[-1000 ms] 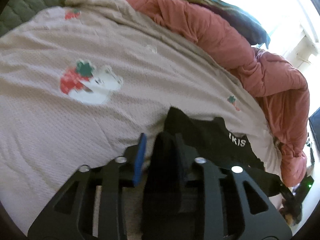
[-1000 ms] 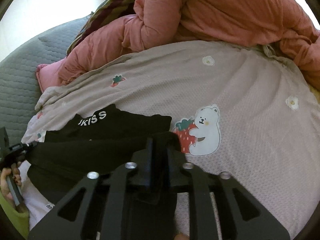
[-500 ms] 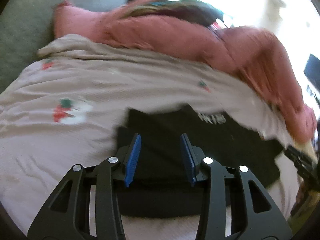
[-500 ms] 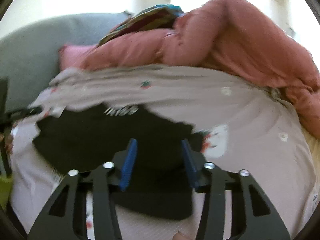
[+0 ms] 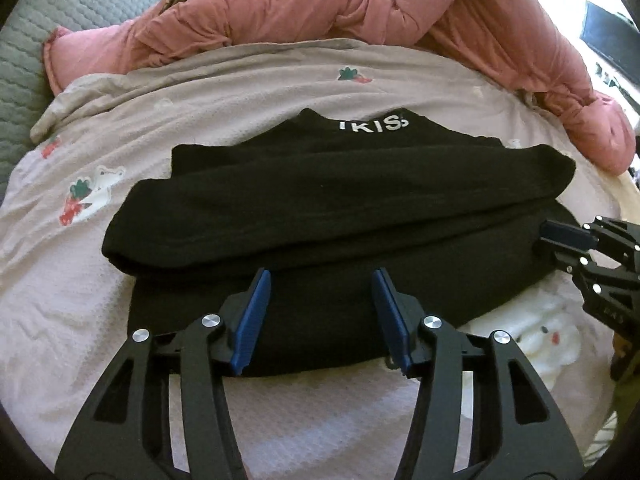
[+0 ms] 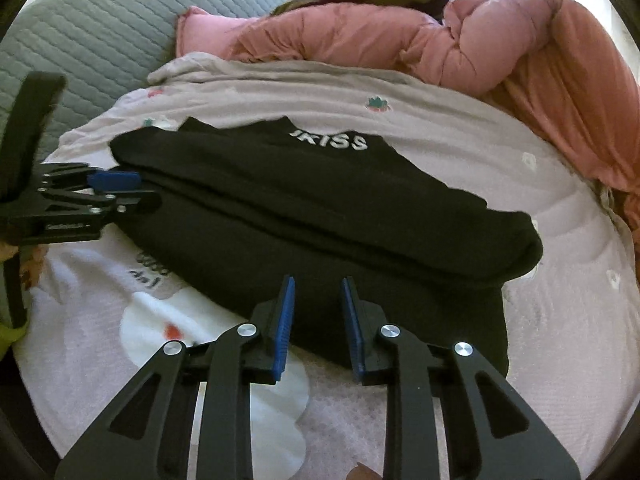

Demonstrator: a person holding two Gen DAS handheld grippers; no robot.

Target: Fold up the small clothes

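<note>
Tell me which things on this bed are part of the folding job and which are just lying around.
Part of the job:
black shirt
left tongs, open
right tongs, open

Just lying around:
pink quilt
printed bedspread
grey mattress pad

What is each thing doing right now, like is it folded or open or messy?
black garment: folded over, lying flat on the blanket.
left gripper: open, nothing pinched, jaws just opened wider.
right gripper: open, narrower gap, jaws just closed a bit.
pink duvet: bunched up behind.
blanket: spread out, slightly wrinkled.
</note>
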